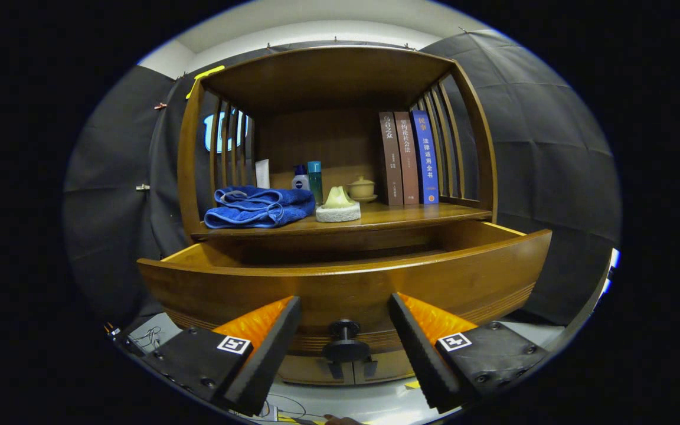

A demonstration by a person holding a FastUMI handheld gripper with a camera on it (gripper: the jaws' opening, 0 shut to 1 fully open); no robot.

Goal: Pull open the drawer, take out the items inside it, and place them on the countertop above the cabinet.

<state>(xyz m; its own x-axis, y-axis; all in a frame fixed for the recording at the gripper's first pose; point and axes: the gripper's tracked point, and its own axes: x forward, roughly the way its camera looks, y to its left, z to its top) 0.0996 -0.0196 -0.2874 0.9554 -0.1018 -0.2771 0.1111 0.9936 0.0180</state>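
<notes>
With the drawer (346, 277) pulled out, the gripper (345, 336) (fingers spread, straddling the knob (345, 341)) must next lift toward twelve o'clock into it.

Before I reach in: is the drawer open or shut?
Open. The drawer front stands out from the cabinet, a gap behind it. The gripper is open, fingers either side of the knob.
</notes>
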